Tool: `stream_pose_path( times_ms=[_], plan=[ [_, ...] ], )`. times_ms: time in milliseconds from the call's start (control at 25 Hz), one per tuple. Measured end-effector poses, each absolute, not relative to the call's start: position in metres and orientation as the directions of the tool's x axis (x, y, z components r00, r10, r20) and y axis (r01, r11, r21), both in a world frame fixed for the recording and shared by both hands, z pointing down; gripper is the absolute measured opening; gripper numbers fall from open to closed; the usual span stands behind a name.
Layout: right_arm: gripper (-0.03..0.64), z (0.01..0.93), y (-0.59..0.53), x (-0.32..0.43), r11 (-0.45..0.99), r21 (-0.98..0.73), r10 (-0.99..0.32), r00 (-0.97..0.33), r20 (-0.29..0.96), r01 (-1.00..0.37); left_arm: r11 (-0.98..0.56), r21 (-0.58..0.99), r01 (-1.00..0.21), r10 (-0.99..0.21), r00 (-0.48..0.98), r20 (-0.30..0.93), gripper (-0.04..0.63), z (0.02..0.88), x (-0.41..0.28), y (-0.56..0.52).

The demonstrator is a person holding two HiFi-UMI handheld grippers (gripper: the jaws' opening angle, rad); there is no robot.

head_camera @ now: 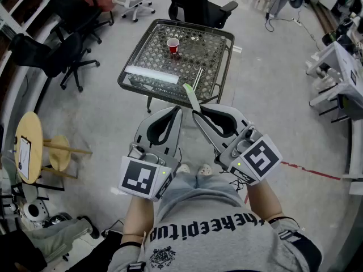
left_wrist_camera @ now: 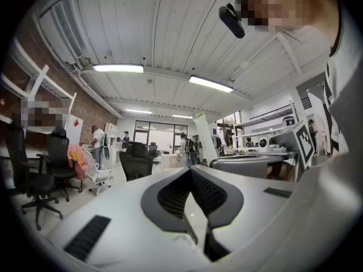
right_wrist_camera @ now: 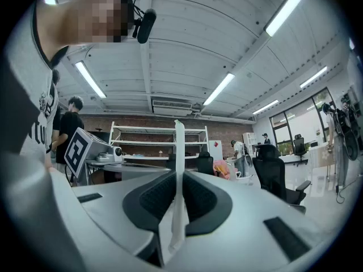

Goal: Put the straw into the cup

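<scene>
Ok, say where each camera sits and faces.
Head view: on the person's head, steeply down at the table, cup, left gripper, right gripper; shirt and forearms show.
Left gripper view: rides the left gripper, level along its closed fingers across the room; shirt at right.
Right gripper view: rides the right gripper, level along fingers clamped on the straw; shirt at left.
Shared: all three show the straw.

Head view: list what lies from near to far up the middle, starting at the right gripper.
right gripper, shut on the straw → straw, poking out past the jaws → white strip on the wire-mesh table → red cup
</scene>
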State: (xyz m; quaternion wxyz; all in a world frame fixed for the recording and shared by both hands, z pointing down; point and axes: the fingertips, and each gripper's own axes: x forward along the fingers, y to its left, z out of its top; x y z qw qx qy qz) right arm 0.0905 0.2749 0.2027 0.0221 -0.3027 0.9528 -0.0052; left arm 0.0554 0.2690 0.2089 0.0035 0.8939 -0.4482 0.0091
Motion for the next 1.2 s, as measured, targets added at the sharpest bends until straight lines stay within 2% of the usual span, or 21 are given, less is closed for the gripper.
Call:
stream_pose_path(
  times_ms=[320, 600, 840, 1080, 1200],
  plan=[
    [0.055, 0.206, 0.272, 0.08, 0.816, -0.022, -0.577, -0.816, -0.031, -0.577, -0.601, 0.002, -0.799, -0.799, 0.601, 0.023, 0.017, 0.212, 0.046, 0.265],
    [0.055, 0.206, 0.271, 0.075, 0.809, -0.02, -0.588, -0.808, -0.023, -0.588, -0.623, 0.014, -0.782, -0.779, 0.621, 0.081, 0.017, 0.219, 0.042, 0.267],
    [0.055, 0.209, 0.267, 0.058, 0.798, -0.014, -0.603, -0.798, -0.013, -0.603, -0.624, 0.01, -0.781, -0.781, 0.625, 0.013, 0.017, 0.212, 0.025, 0.259],
    [0.058, 0.215, 0.268, 0.044, 0.777, -0.067, -0.628, -0.777, -0.029, -0.626, -0.643, 0.019, -0.766, -0.763, 0.642, 0.069, 0.017, 0.229, 0.007, 0.264],
    [0.058, 0.215, 0.263, 0.042, 0.762, -0.046, -0.647, -0.762, -0.015, -0.646, -0.642, 0.034, -0.766, -0.765, 0.643, 0.021, 0.017, 0.224, 0.001, 0.256]
  ],
)
